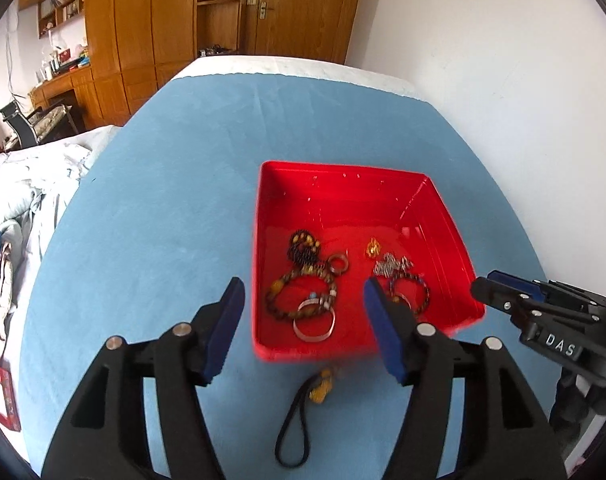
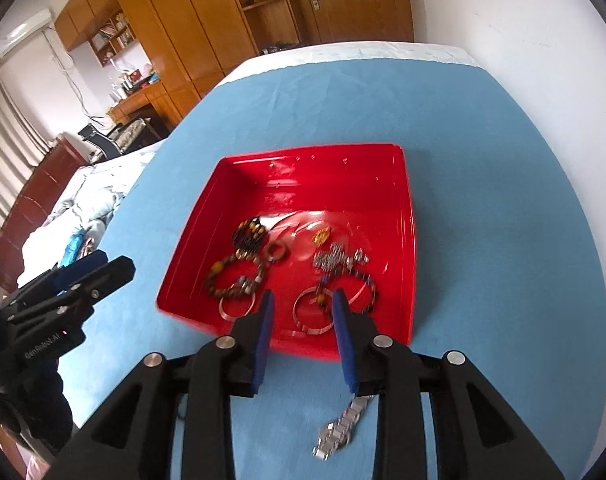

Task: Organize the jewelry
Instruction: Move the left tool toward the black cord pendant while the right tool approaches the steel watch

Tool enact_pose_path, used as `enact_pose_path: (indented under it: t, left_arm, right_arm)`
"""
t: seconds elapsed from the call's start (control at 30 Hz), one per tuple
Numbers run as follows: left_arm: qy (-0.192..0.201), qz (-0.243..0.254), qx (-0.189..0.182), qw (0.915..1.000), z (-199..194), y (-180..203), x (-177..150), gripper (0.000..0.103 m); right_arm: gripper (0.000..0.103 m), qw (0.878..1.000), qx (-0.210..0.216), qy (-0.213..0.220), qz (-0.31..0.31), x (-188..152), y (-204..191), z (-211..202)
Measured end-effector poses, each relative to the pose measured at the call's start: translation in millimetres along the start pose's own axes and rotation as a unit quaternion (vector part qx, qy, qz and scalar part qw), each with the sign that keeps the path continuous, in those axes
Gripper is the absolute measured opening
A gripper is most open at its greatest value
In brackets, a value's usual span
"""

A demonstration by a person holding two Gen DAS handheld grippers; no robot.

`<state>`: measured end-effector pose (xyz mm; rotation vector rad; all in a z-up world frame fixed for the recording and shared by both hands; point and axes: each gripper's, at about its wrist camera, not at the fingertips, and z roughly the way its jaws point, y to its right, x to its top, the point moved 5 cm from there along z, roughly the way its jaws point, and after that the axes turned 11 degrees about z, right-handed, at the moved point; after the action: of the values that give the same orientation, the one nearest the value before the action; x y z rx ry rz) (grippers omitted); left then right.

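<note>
Nearest the left wrist camera, a black cord loop with a yellow charm (image 1: 303, 412) is seen lying on the blue cloth (image 1: 163, 200) of the worktop, just short of the near wall of the red tray (image 1: 451, 236). The left tool (image 1: 303, 300) is held wide open and empty, its blue pads spread above the tray's near edge, nothing being gripped between them. In the right wrist view a silver watch band (image 2: 341, 428) is seen on the cloth, also just in front of the tray and partly hidden beneath the right tool (image 2: 303, 306). That tool is parted to a moderate gap and holds nothing — its tips are poised over the near side of the tray.

Inside the tray the jewelry is gathered toward the near half: a brown beaded bracelet (image 1: 299, 292) with a silver bangle (image 1: 315, 324) touching it on the left side, a dark beaded cluster (image 1: 303, 250) behind these, and a small ring (image 1: 339, 264) beside that. On the tray's right side a silver chain (image 1: 391, 266), a small gold piece (image 1: 373, 247) and a dark multicoloured bracelet (image 2: 355, 288) are seen, with a second silver bangle (image 2: 313, 314) lying against it.
</note>
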<state>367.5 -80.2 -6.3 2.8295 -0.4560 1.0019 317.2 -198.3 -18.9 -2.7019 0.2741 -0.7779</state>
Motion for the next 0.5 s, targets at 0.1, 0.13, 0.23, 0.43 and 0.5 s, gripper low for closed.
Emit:
enact_pose_path:
  t: [0.1, 0.13, 0.23, 0.43, 0.5]
  left_arm:
    - [0.007, 0.003, 0.008, 0.9999, -15, -3, -14, 0.07]
    - [0.009, 0.005, 0.01, 0.9999, -19, -3, -18, 0.073]
    - [0.006, 0.01, 0.01, 0.9999, -29, -2, -34, 0.08]
    - [-0.009, 0.022, 0.018, 0.9995, -35, 2, -64, 0.087]
    - [-0.019, 0.023, 0.022, 0.9993, -34, 2, -73, 0.087]
  right_arm:
    - [0.032, 1.0, 0.005, 0.003, -0.004, -16, 0, -13]
    - [0.034, 1.0, 0.006, 0.002, -0.003, -20, 0, -16]
    - [0.035, 1.0, 0.008, -0.007, 0.001, -35, 2, -23]
    - [0.039, 1.0, -0.007, -0.03, 0.008, -61, 11, -20]
    - [0.039, 0.999, -0.017, -0.045, 0.014, -71, 17, -12]
